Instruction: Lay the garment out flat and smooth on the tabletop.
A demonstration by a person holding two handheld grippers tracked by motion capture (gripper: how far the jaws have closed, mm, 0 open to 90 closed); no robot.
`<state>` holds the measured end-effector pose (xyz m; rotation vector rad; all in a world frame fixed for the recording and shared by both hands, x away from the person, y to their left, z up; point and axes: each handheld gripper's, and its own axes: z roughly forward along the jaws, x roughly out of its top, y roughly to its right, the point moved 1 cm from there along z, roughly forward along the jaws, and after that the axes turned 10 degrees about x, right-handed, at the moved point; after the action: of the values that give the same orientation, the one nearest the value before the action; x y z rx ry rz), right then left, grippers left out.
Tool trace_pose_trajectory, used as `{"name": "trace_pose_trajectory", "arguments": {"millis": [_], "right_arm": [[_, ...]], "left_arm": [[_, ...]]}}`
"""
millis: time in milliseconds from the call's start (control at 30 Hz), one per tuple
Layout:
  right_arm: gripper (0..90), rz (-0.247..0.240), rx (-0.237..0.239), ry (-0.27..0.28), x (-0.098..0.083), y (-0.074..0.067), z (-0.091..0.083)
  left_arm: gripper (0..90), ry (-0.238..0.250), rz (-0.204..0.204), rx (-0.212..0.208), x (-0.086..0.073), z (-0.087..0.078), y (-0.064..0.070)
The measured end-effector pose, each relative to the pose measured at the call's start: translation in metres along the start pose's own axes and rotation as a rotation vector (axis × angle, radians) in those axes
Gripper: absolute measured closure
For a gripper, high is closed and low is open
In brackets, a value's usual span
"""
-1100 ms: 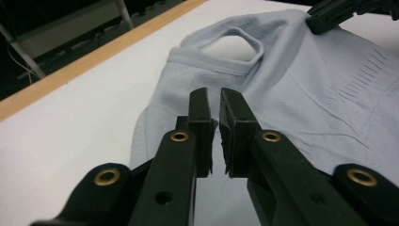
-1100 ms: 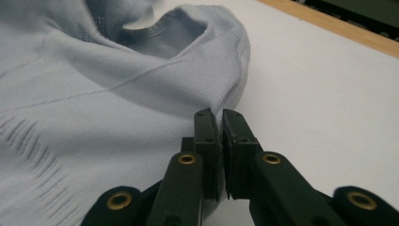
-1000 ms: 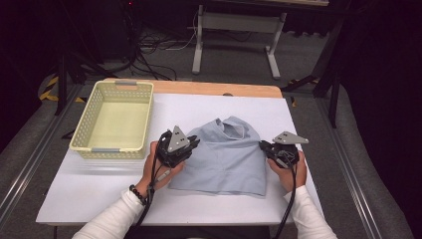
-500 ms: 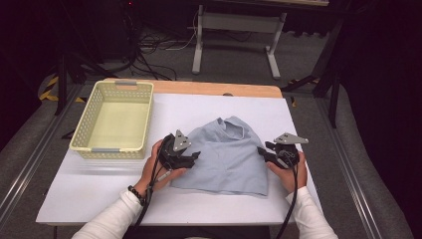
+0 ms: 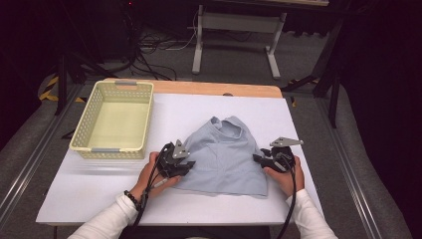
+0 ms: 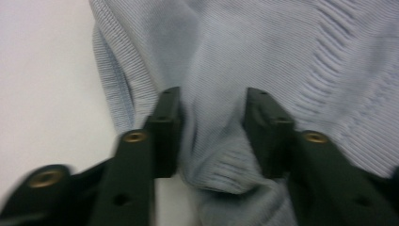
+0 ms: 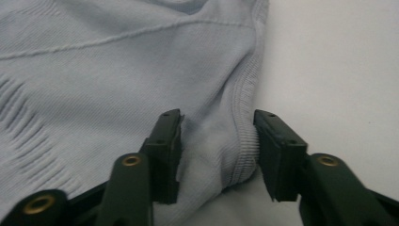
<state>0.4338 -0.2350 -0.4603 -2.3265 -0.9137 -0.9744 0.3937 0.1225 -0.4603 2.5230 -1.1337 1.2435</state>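
Observation:
A light blue ribbed garment (image 5: pixel 226 154) lies spread on the white table (image 5: pixel 99 194), collar toward the far side. My left gripper (image 5: pixel 185 167) is at its left edge. In the left gripper view the jaws have just been closing, and a bunched fold of the garment (image 6: pixel 214 141) is pinched between the pads of this gripper (image 6: pixel 212 101). My right gripper (image 5: pixel 258 159) is at the garment's right edge. Its jaws (image 7: pixel 219 117) have also just been closing and straddle the ribbed hem (image 7: pixel 242 141), which puckers slightly between them without being clamped.
A pale yellow plastic basket (image 5: pixel 79 144) stands at the table's left, with nothing in it. A wooden strip (image 5: pixel 214 88) runs along the far edge. Beyond it are cables and a metal stand on the floor.
My left gripper has dropped lower and nearer, onto the garment's left edge. The right gripper has stayed at the right edge. The garment's left side now lies flatter.

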Motion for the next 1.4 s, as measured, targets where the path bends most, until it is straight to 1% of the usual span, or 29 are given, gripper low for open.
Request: {"name": "trace_pose_trajectory", "arguments": {"millis": [33, 67, 100, 133, 300, 367, 400, 433, 500, 533, 600, 633, 700, 733, 767, 800, 833, 867, 933, 967, 1000, 1033, 1100, 1133, 1200, 1267, 1300, 1367, 1400], "right_arm": [[65.9, 0.001, 0.000, 0.002, 0.000, -0.001, 0.000], [69.5, -0.012, -0.005, 0.000, -0.001, -0.002, -0.001], [73.4, -0.017, -0.007, 0.001, -0.001, -0.003, -0.001], [74.6, -0.024, -0.003, 0.002, -0.001, -0.005, -0.004], [75.2, -0.039, -0.011, 0.027, 0.000, -0.010, -0.014], [74.1, -0.052, -0.003, 0.021, 0.001, -0.013, -0.017], [72.3, -0.063, -0.003, 0.013, 0.002, -0.015, -0.019], [68.5, -0.084, -0.021, 0.019, 0.004, -0.016, -0.021], [59.7, -0.076, -0.040, 0.042, 0.007, -0.014, -0.023], [55.6, -0.061, -0.036, 0.064, 0.010, -0.013, -0.025], [53.2, -0.049, -0.034, 0.113, 0.016, -0.011, -0.027], [51.7, -0.052, -0.046, 0.136, 0.022, -0.010, -0.027], [51.6, -0.067, -0.055, 0.159, 0.033, -0.009, -0.026], [51.5, -0.076, -0.054, 0.168, 0.039, -0.008, -0.023], [51.5, -0.089, -0.056, 0.168, 0.046, -0.007, -0.019], [51.8, -0.110, -0.053, 0.159, 0.053, -0.005, -0.013], [52.2, -0.118, -0.052, 0.153, 0.060, -0.003, -0.005], [52.2, -0.131, -0.053, 0.146, 0.067, 0.000, 0.004], [52.3, -0.120, -0.048, 0.123, 0.078, 0.009, 0.023], [52.4, -0.112, -0.056, 0.112, 0.083, 0.013, 0.032], [52.4, -0.101, -0.056, 0.106, 0.086, 0.018, 0.041], [52.1, -0.092, -0.050, 0.088, 0.090, 0.022, 0.049], [50.4, -0.089, -0.056, 0.041, 0.094, 0.028, 0.064], [50.2, -0.073, -0.045, 0.024, 0.095, 0.031, 0.070], [49.4, -0.067, -0.066, -0.004, 0.096, 0.036, 0.080], [48.3, -0.046, -0.048, -0.024, 0.096, 0.040, 0.087], [46.6, -0.039, -0.055, -0.032, 0.097, 0.041, 0.091], [45.2, -0.045, -0.042, -0.032, 0.100, 0.042, 0.096], [44.6, -0.048, -0.049, -0.040, 0.102, 0.042, 0.099]], "left_arm": [[78.0, -0.009, 0.002, -0.057, 0.000, -0.001, -0.001], [88.6, -0.014, -0.002, -0.074, -0.002, 0.000, 0.000], [89.4, -0.011, 0.008, -0.061, -0.003, 0.000, 0.002], [89.5, -0.010, 0.014, -0.054, -0.003, -0.001, 0.003], [89.8, -0.014, 0.040, -0.086, -0.004, -0.010, 0.005], [89.8, -0.010, 0.059, -0.085, -0.005, -0.015, 0.008], [89.9, -0.006, 0.065, -0.087, -0.006, -0.019, 0.009], [89.8, -0.004, 0.070, -0.088, -0.006, -0.021, 0.010], [89.9, -0.009, 0.077, -0.094, -0.008, -0.025, 0.012], [89.9, -0.006, 0.083, -0.097, -0.008, -0.027, 0.013], [89.9, -0.010, 0.094, -0.103, -0.010, -0.032, 0.015], [89.8, -0.004, 0.095, -0.101, -0.010, -0.033, 0.016], [89.8, 0.000, 0.113, -0.091, -0.012, -0.035, 0.018], [89.8, 0.005, 0.114, -0.090, -0.013, -0.034, 0.018], [89.8, 0.005, 0.105, -0.089, -0.013, -0.032, 0.017], [89.8, 0.003, 0.098, -0.095, -0.014, -0.030, 0.017], [89.8, 0.009, 0.100, -0.094, -0.014, -0.028, 0.018], [89.7, 0.010, 0.113, -0.093, -0.014, -0.027, 0.018], [89.7, 0.002, 0.126, -0.094, -0.015, -0.025, 0.019], [89.7, 0.003, 0.129, -0.093, -0.015, -0.024, 0.019], [89.7, 0.000, 0.125, -0.099, -0.016, -0.024, 0.019], [89.8, -0.001, 0.130, -0.104, -0.016, -0.023, 0.018], [89.8, -0.004, 0.137, -0.107, -0.015, -0.024, 0.018], [89.7, -0.006, 0.134, -0.112, -0.016, -0.024, 0.018], [89.7, -0.008, 0.127, -0.118, -0.016, -0.023, 0.017], [89.7, -0.006, 0.124, -0.119, -0.016, -0.023, 0.017], [89.7, -0.005, 0.126, -0.114, -0.017, -0.023, 0.017], [89.6, -0.004, 0.129, -0.111, -0.016, -0.022, 0.018], [89.6, -0.003, 0.132, -0.111, -0.016, -0.022, 0.018]]}}
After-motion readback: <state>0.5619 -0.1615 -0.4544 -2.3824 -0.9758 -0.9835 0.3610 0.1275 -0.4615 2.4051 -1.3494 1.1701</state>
